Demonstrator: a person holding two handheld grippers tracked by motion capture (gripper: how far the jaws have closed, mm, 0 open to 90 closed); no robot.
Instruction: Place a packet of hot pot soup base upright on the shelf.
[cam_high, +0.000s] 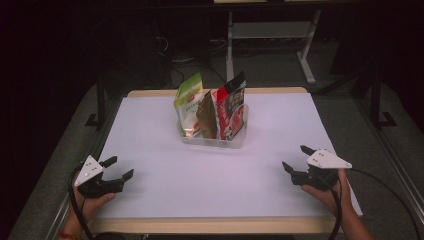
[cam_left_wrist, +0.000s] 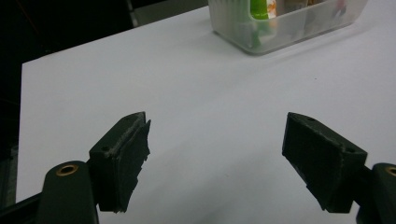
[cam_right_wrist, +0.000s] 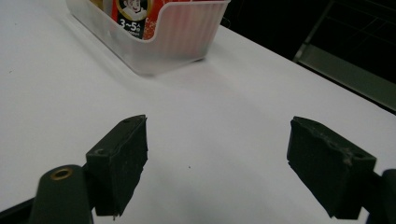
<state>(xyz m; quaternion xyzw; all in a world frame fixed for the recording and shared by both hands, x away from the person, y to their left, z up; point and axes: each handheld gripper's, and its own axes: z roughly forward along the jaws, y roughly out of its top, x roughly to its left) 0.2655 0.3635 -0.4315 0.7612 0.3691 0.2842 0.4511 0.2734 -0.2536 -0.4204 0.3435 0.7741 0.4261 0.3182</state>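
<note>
Packets (cam_high: 210, 110) upright in clear plastic tub (cam_high: 235, 140)

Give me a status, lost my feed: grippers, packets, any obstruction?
Left gripper open, right gripper open, both empty. Packets upright in clear bin, untouched. Path clear.

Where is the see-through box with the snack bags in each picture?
High view: the clear box sits at the middle of the white table, toward the far edge, holding upright snack bags.
Left gripper view: its corner is at the top, right of centre, with the green bag inside.
Right gripper view: it is at the top, left of centre, with the red bag inside.
Shared landmark: the white table.
</note>
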